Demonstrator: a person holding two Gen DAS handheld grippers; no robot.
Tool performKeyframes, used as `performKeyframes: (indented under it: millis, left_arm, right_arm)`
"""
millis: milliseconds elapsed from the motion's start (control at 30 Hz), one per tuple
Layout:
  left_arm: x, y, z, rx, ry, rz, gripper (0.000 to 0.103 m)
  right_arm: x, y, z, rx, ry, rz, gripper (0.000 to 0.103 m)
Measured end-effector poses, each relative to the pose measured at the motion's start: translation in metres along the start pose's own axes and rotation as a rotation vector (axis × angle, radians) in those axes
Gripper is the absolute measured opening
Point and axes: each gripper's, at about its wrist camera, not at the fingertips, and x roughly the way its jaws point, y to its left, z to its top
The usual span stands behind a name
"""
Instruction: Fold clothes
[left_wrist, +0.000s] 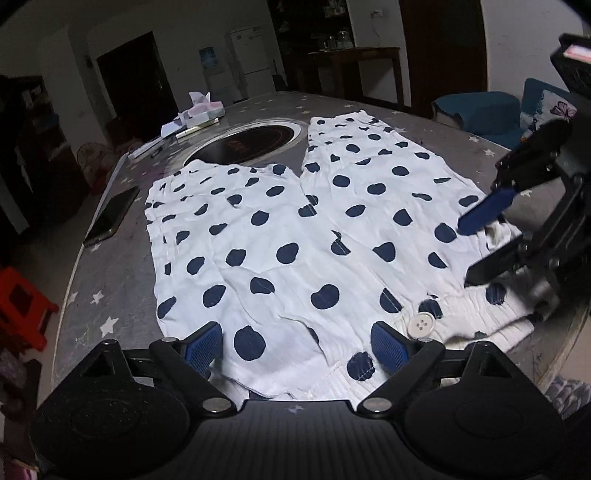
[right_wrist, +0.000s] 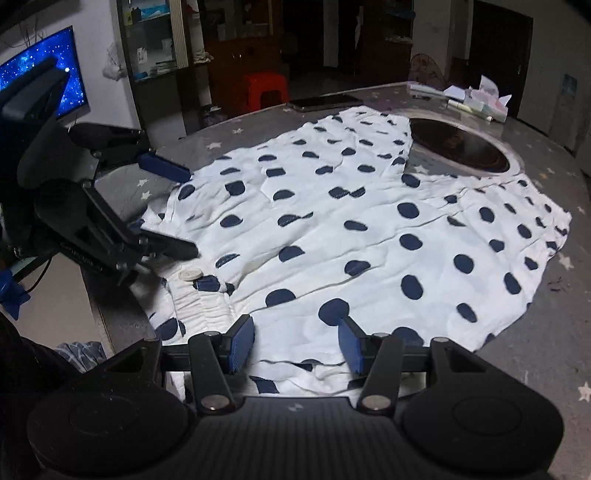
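White trousers with navy polka dots (left_wrist: 295, 229) (right_wrist: 369, 229) lie spread flat on the grey star-print table (left_wrist: 107, 273) (right_wrist: 535, 350), legs pointing away and the ribbed waistband nearest both cameras. A white button (left_wrist: 421, 325) (right_wrist: 190, 274) sits on the waistband. My left gripper (left_wrist: 295, 347) (right_wrist: 190, 214) is open, its blue pads straddling the waistband edge near the button. At the waistband's other end, my right gripper (right_wrist: 295, 345) (left_wrist: 467, 251) is open too, low over the cloth. Neither holds fabric.
A round black cooktop (left_wrist: 245, 142) (right_wrist: 461, 147) is set into the table beyond the legs. A phone (left_wrist: 110, 218) (right_wrist: 321, 101), a tissue box (left_wrist: 205, 110) (right_wrist: 484, 105) and papers lie near the far edge. A red stool (left_wrist: 18, 306) (right_wrist: 264, 88) stands off the table.
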Motion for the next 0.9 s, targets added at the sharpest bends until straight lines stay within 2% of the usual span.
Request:
performKeyframes:
  millis: [67, 100, 267, 467, 633, 733, 900]
  left_arm:
    - [-0.002, 0.001, -0.001, -0.002, -0.004, -0.004, 0.095]
    - [-0.001, 0.002, -0.003, -0.006, 0.002, -0.003, 0.095]
    - [-0.006, 0.011, -0.008, -0.059, 0.006, -0.004, 0.095]
    - [-0.015, 0.034, -0.007, -0.160, -0.038, 0.087, 0.094]
    - [-0.001, 0.060, -0.012, -0.301, 0.004, 0.174, 0.091]
    - [0.011, 0.064, -0.018, -0.282, 0.075, 0.258, 0.091]
    - [-0.006, 0.054, -0.009, -0.233, 0.018, 0.198, 0.091]
  right_arm:
    - [-0.001, 0.000, -0.001, 0.010, -0.003, 0.003, 0.054]
    - [-0.001, -0.001, -0.002, 0.013, -0.001, 0.005, 0.057]
    - [-0.001, -0.003, -0.007, 0.042, -0.011, 0.009, 0.057]
    - [-0.003, -0.006, -0.010, 0.056, -0.015, 0.012, 0.057]
    - [0.000, -0.008, -0.012, 0.081, -0.017, 0.018, 0.058]
    - [0.000, -0.007, -0.014, 0.082, -0.015, 0.019, 0.058]
    - [-0.003, -0.013, -0.012, 0.114, -0.020, 0.042, 0.058]
